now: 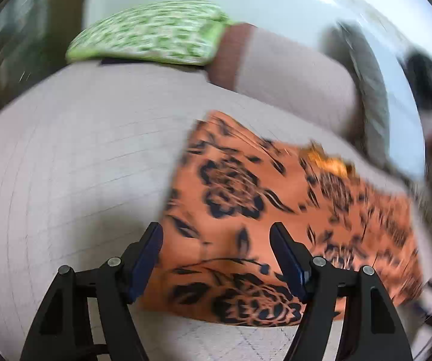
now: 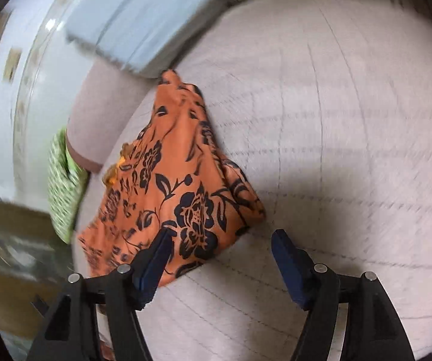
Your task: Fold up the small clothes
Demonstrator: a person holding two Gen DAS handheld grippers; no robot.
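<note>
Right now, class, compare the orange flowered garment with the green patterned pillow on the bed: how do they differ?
The orange flowered garment carries large dark flowers; the green patterned pillow has small green marks on white. The garment lies limp and thin in the middle of the bed cover, close below the open left tongs; the pillow is plump and sits at the far edge. Both are printed fabric resting on the bed.

One orange garment (image 1: pixel 276 210) with a black floral print lies ahead of the left jaws and partly between them. Two pillows show beyond the jaws: one green-patterned pillow (image 1: pixel 152 33) and one pale pillow (image 1: pixel 294 75) just beside it. One folded blue cloth (image 2: pixel 149 18) lies far ahead of the right jaws.
</note>
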